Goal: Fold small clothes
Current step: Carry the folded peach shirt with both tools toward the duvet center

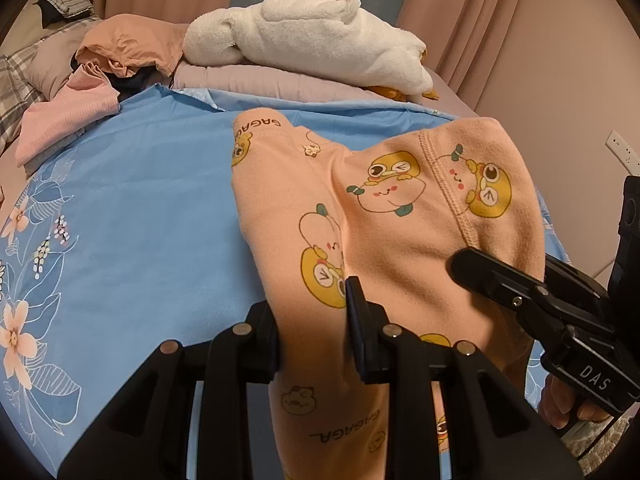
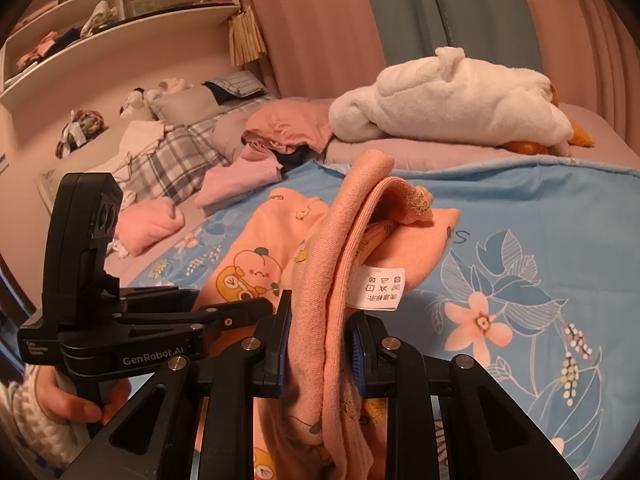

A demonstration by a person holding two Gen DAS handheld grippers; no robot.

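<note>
A small peach garment (image 1: 400,216) with yellow cartoon prints lies on the blue floral sheet (image 1: 140,220). My left gripper (image 1: 314,320) is shut on a fold of it near the front edge. My right gripper (image 2: 320,344) is shut on the garment's waistband end (image 2: 352,248), held lifted above the sheet, with a white care label (image 2: 382,286) hanging out. The right gripper also shows in the left wrist view (image 1: 520,292), at the garment's right side. The left gripper shows in the right wrist view (image 2: 224,314), low on the left.
A white plush toy (image 1: 312,40) lies at the far side of the bed. Folded pink clothes (image 1: 64,124) and a peach heap (image 1: 128,44) sit at the far left. Plaid bedding (image 2: 172,164) and wall shelves (image 2: 120,0) are beyond.
</note>
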